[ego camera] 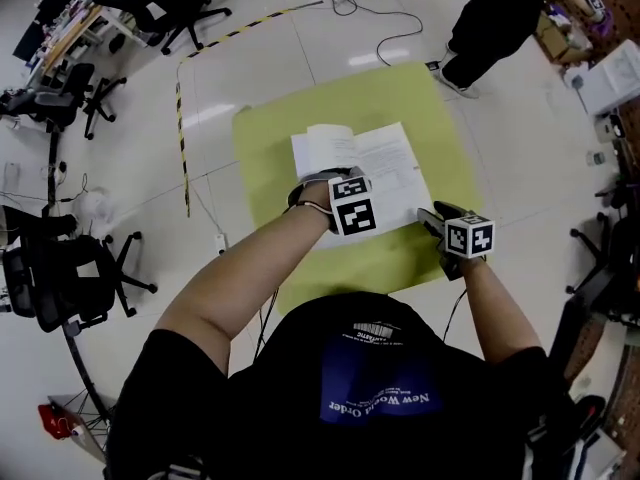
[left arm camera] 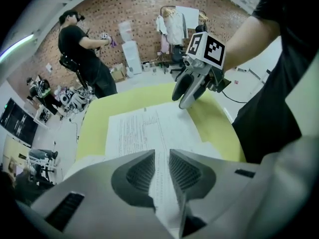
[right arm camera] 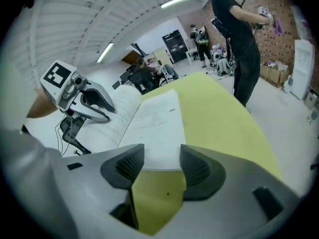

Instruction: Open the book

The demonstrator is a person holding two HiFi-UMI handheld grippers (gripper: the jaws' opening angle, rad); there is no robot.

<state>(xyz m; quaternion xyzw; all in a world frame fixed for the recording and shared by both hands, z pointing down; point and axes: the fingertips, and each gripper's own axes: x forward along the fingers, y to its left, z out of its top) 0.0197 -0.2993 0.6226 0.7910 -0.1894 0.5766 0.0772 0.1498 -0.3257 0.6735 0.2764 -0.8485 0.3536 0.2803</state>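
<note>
The book [ego camera: 385,163] lies open on the yellow-green table [ego camera: 280,138], white printed pages up; a leaf on its left half [ego camera: 325,148] stands curled. My left gripper [ego camera: 340,193] hovers over the book's near edge, pointing steeply down. In the left gripper view its jaws [left arm camera: 162,156] stand a narrow gap apart, with the printed page [left arm camera: 144,128] showing through. My right gripper [ego camera: 440,230] is at the book's near right corner. In the right gripper view it [right arm camera: 162,158] is open: the page edge [right arm camera: 154,118] lies just beyond its pads, with bare table between them.
A person in black [ego camera: 495,18] stands beyond the table's far right corner. Office chairs [ego camera: 60,278] stand on the floor at the left. A yellow-black taped line [ego camera: 182,118] and cables run across the floor. Boxes [ego camera: 610,78] sit at the right.
</note>
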